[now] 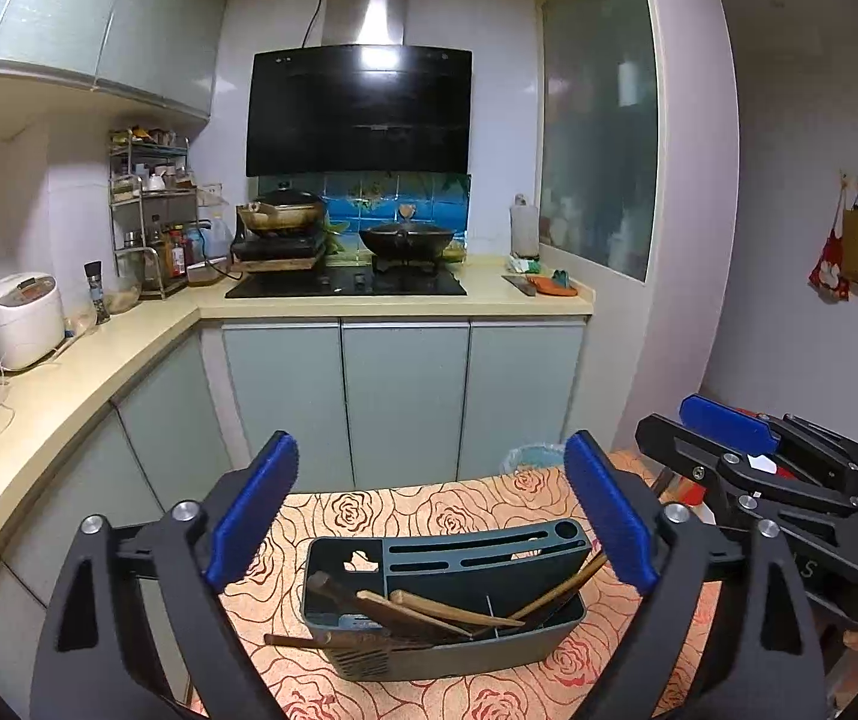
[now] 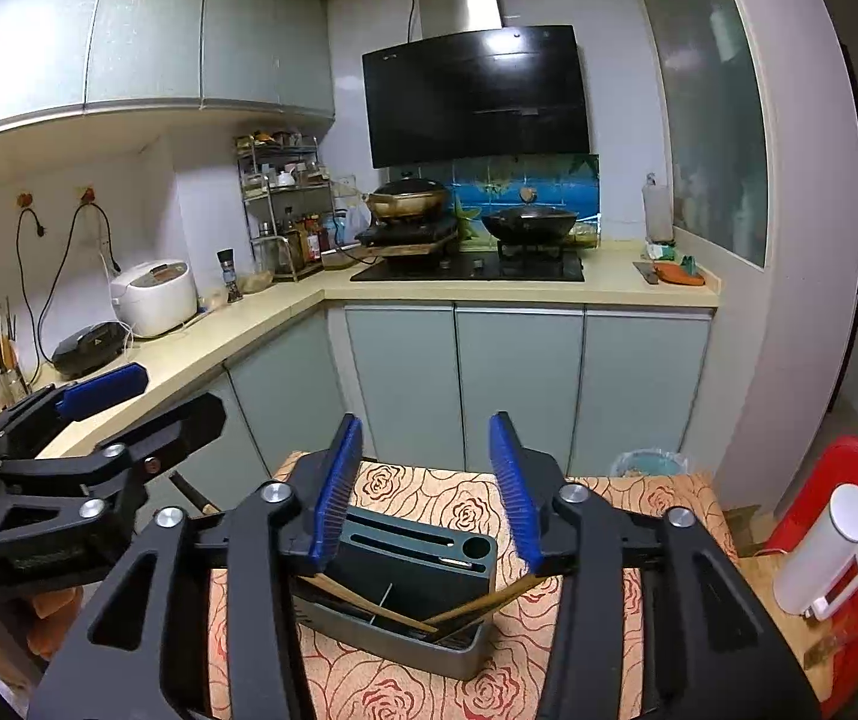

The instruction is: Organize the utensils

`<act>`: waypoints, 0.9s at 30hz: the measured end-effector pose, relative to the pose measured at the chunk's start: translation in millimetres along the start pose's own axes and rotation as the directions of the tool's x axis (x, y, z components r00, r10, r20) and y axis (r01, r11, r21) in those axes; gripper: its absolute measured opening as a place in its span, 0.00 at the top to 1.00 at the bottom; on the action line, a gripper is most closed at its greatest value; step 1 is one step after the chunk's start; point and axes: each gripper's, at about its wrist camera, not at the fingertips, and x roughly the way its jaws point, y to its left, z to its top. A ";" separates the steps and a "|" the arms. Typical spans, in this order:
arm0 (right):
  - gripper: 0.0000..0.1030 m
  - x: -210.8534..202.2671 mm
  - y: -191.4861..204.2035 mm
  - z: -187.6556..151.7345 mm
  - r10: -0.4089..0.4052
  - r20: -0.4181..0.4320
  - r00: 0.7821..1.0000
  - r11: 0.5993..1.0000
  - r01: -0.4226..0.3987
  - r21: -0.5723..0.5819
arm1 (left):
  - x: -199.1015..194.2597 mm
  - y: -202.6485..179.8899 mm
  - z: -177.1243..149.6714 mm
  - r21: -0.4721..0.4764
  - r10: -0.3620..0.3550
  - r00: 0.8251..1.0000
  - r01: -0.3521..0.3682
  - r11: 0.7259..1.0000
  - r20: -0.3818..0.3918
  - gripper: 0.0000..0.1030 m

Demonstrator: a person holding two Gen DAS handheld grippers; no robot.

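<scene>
A grey-blue utensil holder [image 1: 447, 594] with knife slots stands on a rose-patterned table [image 1: 405, 510]. Several wooden utensils [image 1: 429, 612] lie slanted in its front compartments. My left gripper [image 1: 429, 516] is open and empty, held above and in front of the holder. My right gripper [image 2: 429, 492] is open and empty, also above the holder [image 2: 411, 594], where wooden sticks [image 2: 489, 600] cross in the front bin. Each gripper shows in the other's view, the right one [image 1: 729, 432] at the right side and the left one [image 2: 105, 390] at the left side.
A kitchen counter [image 1: 99, 348] runs along the left and back, with a rice cooker [image 1: 21, 318], a spice rack [image 1: 153, 210] and a stove with two pans [image 1: 405, 240]. A red stool with a white dispenser [image 2: 825, 558] stands to the right. A bin [image 2: 648, 462] sits behind the table.
</scene>
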 end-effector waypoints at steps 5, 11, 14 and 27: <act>0.33 -15.3 2.2 -1.1 -0.010 0.028 1.000 1.000 0.010 -0.008 | -11.2 4.8 -5.0 -0.009 0.006 1.000 -0.006 1.000 0.009 0.08; 0.20 -33.1 5.5 -7.1 -0.014 0.051 0.999 1.000 0.015 -0.023 | -19.3 7.6 -19.4 -0.006 0.028 1.000 -0.028 1.000 -0.003 0.07; 0.14 -42.9 7.3 -13.1 -0.022 0.066 0.998 0.999 0.024 -0.029 | -24.3 8.7 -29.0 -0.008 0.043 0.999 -0.043 0.999 -0.013 0.07; 0.10 -56.0 4.8 -61.4 -0.047 0.017 0.999 0.999 0.046 0.009 | -36.9 2.2 -81.7 0.045 0.117 0.991 -0.114 0.992 -0.068 0.07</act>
